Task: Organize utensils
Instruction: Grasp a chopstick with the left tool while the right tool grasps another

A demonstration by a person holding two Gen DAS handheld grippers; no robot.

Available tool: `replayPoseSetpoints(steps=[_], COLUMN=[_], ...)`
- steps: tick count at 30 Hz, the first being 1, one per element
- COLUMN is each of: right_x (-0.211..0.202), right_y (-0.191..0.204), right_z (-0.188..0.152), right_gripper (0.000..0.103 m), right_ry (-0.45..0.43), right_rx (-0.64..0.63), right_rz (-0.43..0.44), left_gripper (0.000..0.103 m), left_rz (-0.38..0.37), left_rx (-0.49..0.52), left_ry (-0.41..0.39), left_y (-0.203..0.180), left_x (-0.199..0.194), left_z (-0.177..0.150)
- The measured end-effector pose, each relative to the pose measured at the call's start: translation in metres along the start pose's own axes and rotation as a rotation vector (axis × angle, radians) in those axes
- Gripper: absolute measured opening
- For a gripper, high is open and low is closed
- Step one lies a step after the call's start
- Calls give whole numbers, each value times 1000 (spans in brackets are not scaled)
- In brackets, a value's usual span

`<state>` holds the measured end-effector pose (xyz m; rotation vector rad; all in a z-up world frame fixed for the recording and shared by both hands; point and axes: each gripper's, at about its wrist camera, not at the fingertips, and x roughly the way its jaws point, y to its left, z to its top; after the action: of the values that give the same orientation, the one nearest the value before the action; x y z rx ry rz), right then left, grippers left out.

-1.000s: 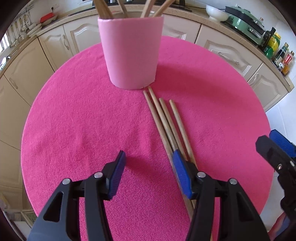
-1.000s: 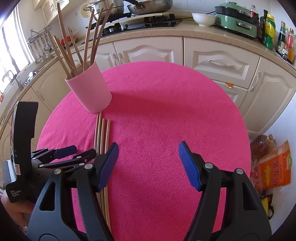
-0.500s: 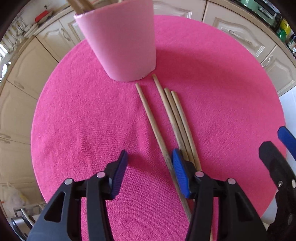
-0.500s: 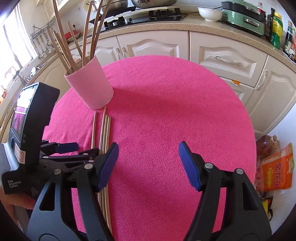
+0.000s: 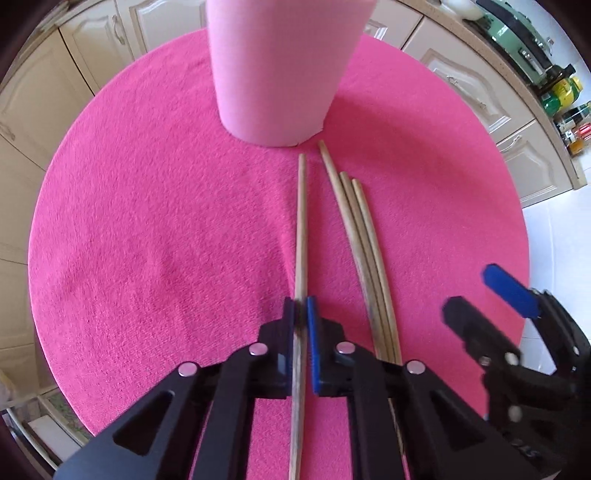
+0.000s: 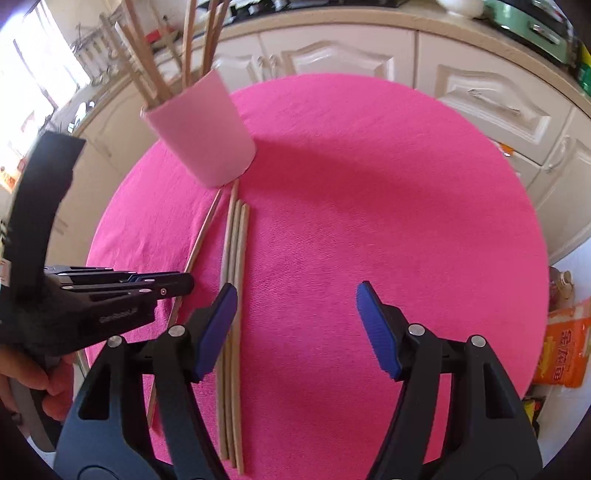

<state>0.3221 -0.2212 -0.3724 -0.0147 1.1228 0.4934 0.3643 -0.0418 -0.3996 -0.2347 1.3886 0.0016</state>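
A pink cup [image 5: 280, 66] stands at the far side of the round pink-covered table [image 5: 147, 229]; in the right wrist view the cup [image 6: 203, 133] holds several wooden chopsticks [image 6: 147, 62]. My left gripper [image 5: 301, 314] is shut on one wooden chopstick [image 5: 301, 221], whose far tip points at the cup's base. Three more chopsticks [image 5: 365, 243] lie side by side just to its right on the cloth. My right gripper [image 6: 295, 321] is open and empty over the cloth, right of those three chopsticks [image 6: 232, 266]. The left gripper also shows in the right wrist view [image 6: 184, 282].
Cream kitchen cabinets [image 6: 332, 55] and a counter curve behind the table. A green appliance [image 5: 517, 26] and bottles [image 5: 565, 96] stand on the counter at right. An orange bag [image 6: 565, 350] lies on the floor beyond the table's right edge.
My left gripper has closed on the leftmost chopstick, which now lies apart from the other three. The left wrist view has moved closer to the cup. The right gripper stays open.
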Motion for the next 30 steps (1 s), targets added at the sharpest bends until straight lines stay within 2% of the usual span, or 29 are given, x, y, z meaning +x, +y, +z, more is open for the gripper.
replayPoseSetpoints(steps=[2,4,6,12,15,21,26,30], right_x=[8,15,23,31,33,41,50,52], right_y=[8,14,20,30,33,40,47,49], right_z=[2,3,4,6,7,15,23,28], right_gripper=[54,39,34,30,29,27,26,17], right_ry=[38,66,99,134,154,203,229,238], right_rx=[-21,-41,-62,-90,-86,-74,-121,-139], right_rz=[-5,-11,-14,-25,-57,-94,-143,-158], left_gripper=[8,8,8,8,8,8,8,8], left_rz=[-9,-23,-42,-76,-80,-78,-83,-93], left_rx=[-7,-14,-29,-39,-43,-37,-44,-41], left_ry=[-2,4,2,4,2,-1,-14,-28], left_y=[3,7,9,26,35,39,38,41], left_x=[-1,-1,-1,-3,-9,-8,-9,-14], left_z=[-4,-6,-15,-23,-30,-25,-20,-19])
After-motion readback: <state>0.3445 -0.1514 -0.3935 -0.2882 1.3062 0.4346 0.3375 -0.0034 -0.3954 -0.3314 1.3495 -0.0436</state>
